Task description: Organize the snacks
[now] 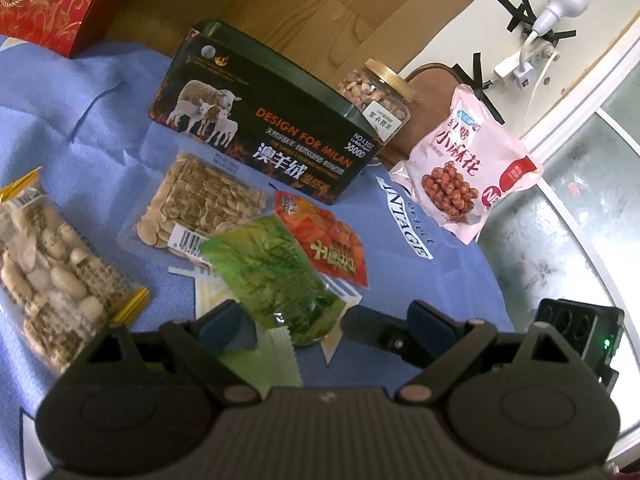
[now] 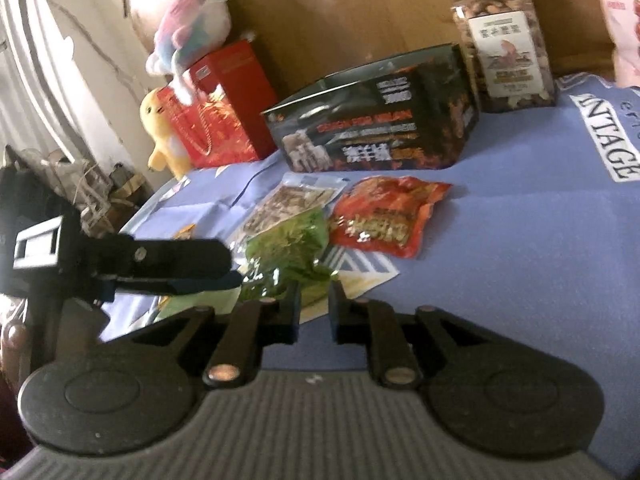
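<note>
Left gripper (image 1: 298, 326) standing spread wide around the crinkled green foil snack packet (image 1: 272, 276), fingers not visibly pressing it. Right gripper (image 2: 314, 312) hanging unclenched just behind that packet (image 2: 286, 252), grasping nothing. Packet lying on the blue printed cloth (image 1: 404, 280), overlapping a red-orange snack pouch (image 1: 324, 240). Beyond, standing: black sheep-printed open box (image 1: 260, 124), then a gold-lidded clear nut jar (image 1: 374, 96).

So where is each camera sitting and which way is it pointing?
Left wrist: on the left hand-held gripper, looking along its fingers at the green packet between them and the black box.
Right wrist: on the right hand-held gripper, facing the same snacks; left gripper visible.
Shared: green packet, black box, nut jar.
</note>
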`<control>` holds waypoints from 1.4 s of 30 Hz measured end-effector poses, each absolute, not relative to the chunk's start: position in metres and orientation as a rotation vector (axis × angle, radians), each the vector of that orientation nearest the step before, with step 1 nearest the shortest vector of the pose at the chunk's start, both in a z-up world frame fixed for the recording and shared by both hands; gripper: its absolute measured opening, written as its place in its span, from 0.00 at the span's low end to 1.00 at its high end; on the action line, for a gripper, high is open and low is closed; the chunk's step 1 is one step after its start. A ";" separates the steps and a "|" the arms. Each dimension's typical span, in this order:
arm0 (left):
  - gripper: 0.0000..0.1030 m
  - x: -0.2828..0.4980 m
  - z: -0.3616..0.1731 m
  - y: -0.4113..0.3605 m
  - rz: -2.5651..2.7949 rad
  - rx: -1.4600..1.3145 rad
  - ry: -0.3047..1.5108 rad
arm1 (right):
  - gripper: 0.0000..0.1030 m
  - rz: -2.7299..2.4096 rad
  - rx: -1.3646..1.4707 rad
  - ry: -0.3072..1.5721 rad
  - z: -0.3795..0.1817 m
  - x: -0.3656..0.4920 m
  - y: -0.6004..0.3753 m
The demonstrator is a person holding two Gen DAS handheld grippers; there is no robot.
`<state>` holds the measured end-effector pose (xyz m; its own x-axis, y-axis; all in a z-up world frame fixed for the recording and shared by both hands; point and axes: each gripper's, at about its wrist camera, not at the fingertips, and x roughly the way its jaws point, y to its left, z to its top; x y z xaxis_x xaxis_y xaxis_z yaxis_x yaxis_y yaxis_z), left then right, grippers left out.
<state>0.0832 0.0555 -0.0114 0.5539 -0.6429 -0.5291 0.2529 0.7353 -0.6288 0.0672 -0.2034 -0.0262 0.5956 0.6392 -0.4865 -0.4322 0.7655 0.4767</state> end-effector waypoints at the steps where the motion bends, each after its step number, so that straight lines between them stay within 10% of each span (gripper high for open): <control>1: 0.91 0.083 -0.012 0.056 -0.560 -0.527 0.824 | 0.19 0.630 0.340 0.689 -0.027 0.068 -0.205; 42: 0.94 0.082 -0.012 0.059 -0.567 -0.542 0.816 | 0.25 0.704 0.402 0.743 -0.029 0.087 -0.200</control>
